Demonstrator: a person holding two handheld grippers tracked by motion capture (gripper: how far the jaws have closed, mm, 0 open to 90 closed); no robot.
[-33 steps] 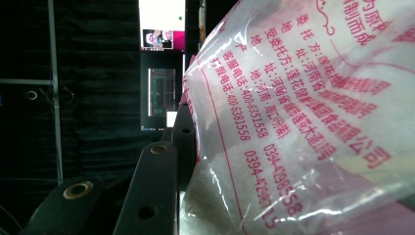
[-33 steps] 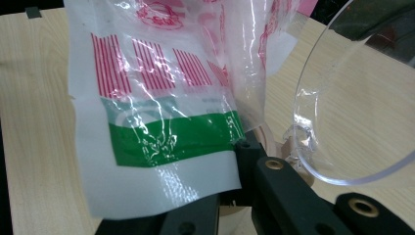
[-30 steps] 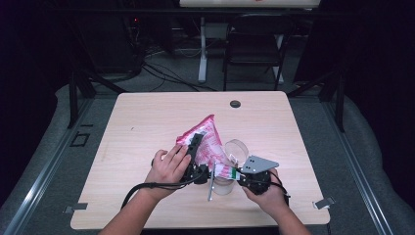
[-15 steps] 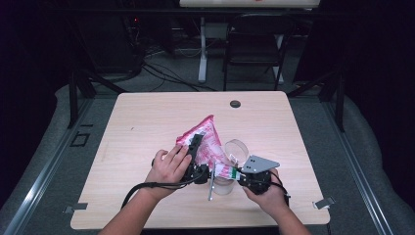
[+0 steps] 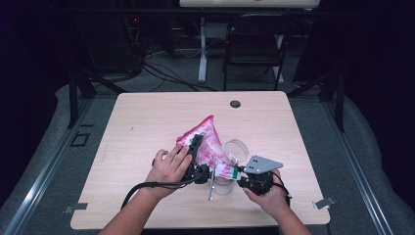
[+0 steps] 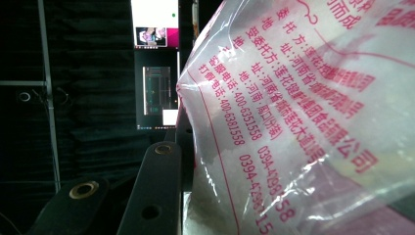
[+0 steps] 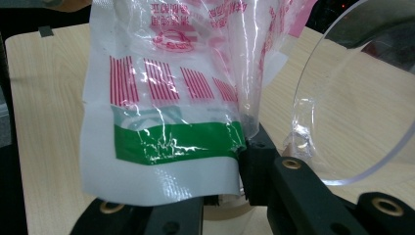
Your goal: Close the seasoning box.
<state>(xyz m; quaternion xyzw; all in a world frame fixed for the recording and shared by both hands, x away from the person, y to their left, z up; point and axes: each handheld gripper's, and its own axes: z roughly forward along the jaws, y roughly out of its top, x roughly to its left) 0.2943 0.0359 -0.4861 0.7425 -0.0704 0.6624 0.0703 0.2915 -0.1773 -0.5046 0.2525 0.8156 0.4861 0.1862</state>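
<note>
While the pink-printed plastic bag (image 5: 208,142) hangs tilted over the lower middle of the high view, I hold it from both sides above the wooden table (image 5: 147,122). Its peaked top points toward the upper middle of the frame and its lower corner, white with a green band, reaches down to my right gripper (image 5: 240,174). In the right gripper view that green-banded corner (image 7: 166,147) lies between my two black jaws at the bottom of the frame; those jaws have just been opening, and I cannot tell whether the pads still press on the film. My left gripper (image 5: 195,147) sits against the bag's left edge, and in the left gripper view the bag (image 6: 303,122) fills the right side, its edge running down beside the inner jaw, pinched there. White grains show through the film near the bottom of that view. Just right of the bag stands a clear plastic cup (image 5: 234,156), its rim curving across the right of the right gripper view (image 7: 342,98). Farther up the table, a small dark round grommet (image 5: 235,104) sits near the far edge.
</note>
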